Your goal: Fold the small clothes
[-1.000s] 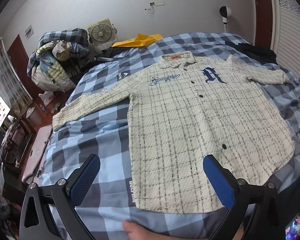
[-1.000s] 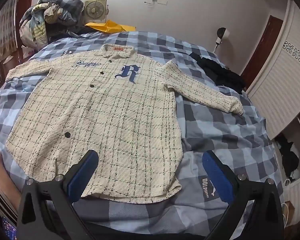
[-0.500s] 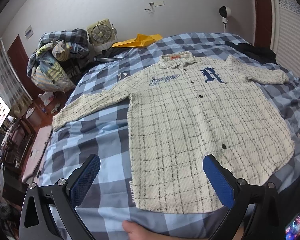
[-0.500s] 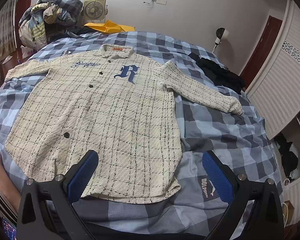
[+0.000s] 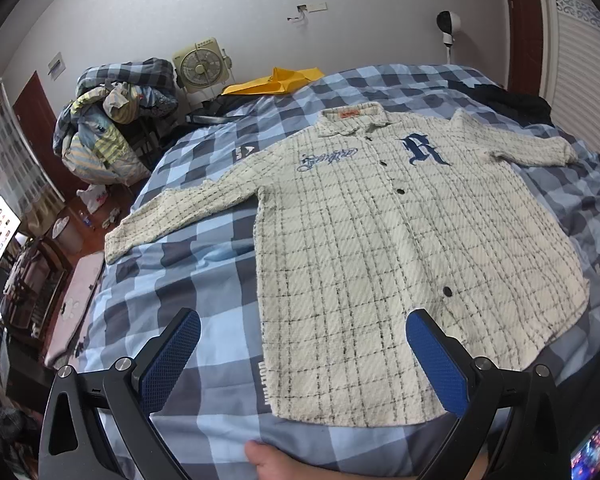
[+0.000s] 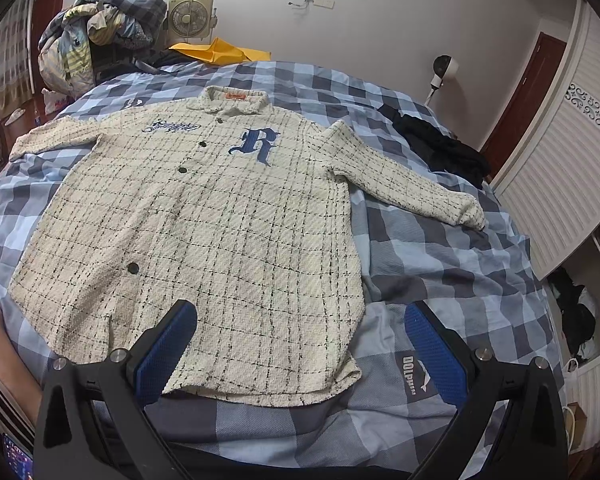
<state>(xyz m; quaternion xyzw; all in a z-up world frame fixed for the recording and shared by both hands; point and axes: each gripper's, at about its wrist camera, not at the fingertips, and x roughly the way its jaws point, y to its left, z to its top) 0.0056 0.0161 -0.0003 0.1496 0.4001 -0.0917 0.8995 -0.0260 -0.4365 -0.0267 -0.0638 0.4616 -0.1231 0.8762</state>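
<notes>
You're in a home bedroom: big bed [image 5: 204, 280] w/ blue checked cover, heap of bedding & clothes [image 5: 112, 128] piled by the wall, box fan [image 5: 200, 66] next to it, louvered wardrobe doors [image 6: 556, 200] on 1 side, dark red door [image 6: 528, 92] in the corner.

I saw a cream tweed shirt with black check lines [image 5: 380, 248] [image 6: 204, 232] lying flat, buttoned, front up on the bed, both sleeves spread outward, collar far.
</notes>
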